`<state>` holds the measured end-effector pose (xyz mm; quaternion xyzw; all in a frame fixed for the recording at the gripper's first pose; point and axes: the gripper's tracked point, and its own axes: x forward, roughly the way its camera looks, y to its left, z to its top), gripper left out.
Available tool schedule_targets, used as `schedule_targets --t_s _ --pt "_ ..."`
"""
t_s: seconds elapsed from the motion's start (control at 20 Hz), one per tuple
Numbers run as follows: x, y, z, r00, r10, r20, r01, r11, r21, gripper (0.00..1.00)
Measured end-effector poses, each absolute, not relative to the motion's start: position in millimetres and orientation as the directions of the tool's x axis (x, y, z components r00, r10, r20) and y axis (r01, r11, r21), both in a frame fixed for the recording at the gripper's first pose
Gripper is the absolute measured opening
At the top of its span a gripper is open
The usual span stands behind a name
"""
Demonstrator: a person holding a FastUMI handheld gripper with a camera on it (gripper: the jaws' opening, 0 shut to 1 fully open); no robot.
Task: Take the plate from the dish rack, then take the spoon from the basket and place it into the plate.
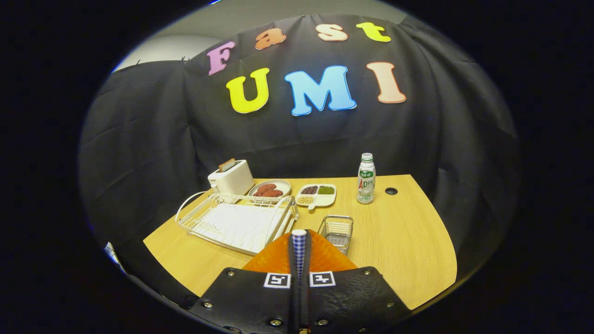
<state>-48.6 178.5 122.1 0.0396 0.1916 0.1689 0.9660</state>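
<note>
My tongs (299,260) are drawn in tight, both fingers pressing on a spoon with a blue-and-white checked handle (299,248) that stands upright between them, its rounded tip poking just above the fingertips. Right behind the handle, just ahead of my fingers, sits the orange plate (325,257), low on the wooden table (399,241); the spoon's lower end is hidden by my fingers, so I cannot tell whether it touches the plate.

Beyond the plate and a little to the right stands the small wire basket (337,230), just beside the plate's far rim. To the left of it lies the white dish rack (239,221), its near corner close to the plate.

Farther back along the table's rear edge I see a white toaster (231,177) with a slice of bread sticking up, a round dish of reddish-brown food (269,188), a white divided tray of grains and beans (317,194), and a small bottle with a green label (366,179) standing upright, well apart from my fingers.
</note>
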Motion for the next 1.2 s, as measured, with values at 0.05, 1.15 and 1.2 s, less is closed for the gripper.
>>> schedule_targets --t_s 0.05,1.15,1.2 --pt "-51.1 182.6 118.8 0.862 0.352 -0.365 -0.325 0.936 0.135 0.01" --pt "-58.5 245.6 47.1 0.761 0.439 -0.478 -0.495 0.869 0.010 0.07" --pt "-60.4 247.5 42.9 0.746 0.442 -0.498 -0.503 0.864 0.013 0.11"
